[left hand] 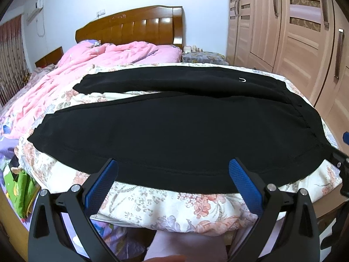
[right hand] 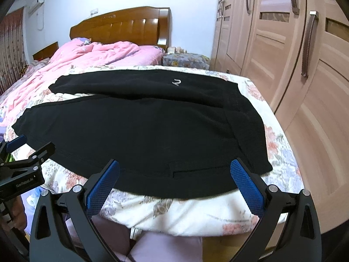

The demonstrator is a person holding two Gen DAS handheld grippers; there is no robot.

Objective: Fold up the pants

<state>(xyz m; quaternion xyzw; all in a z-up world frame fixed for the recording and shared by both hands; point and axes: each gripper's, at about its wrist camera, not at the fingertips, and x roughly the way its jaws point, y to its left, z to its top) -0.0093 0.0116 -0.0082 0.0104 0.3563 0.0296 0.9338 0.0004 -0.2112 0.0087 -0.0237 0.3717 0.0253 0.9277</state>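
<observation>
Now blk pants flat, legs apart

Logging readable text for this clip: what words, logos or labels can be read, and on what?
"GenRobot.AI": white print on the left gripper body, small, so the reading is unsure.
White logo mark on the black pants: a symbol, not readable letters.
Carved emblem on the headboard: too blurred to read.
</observation>
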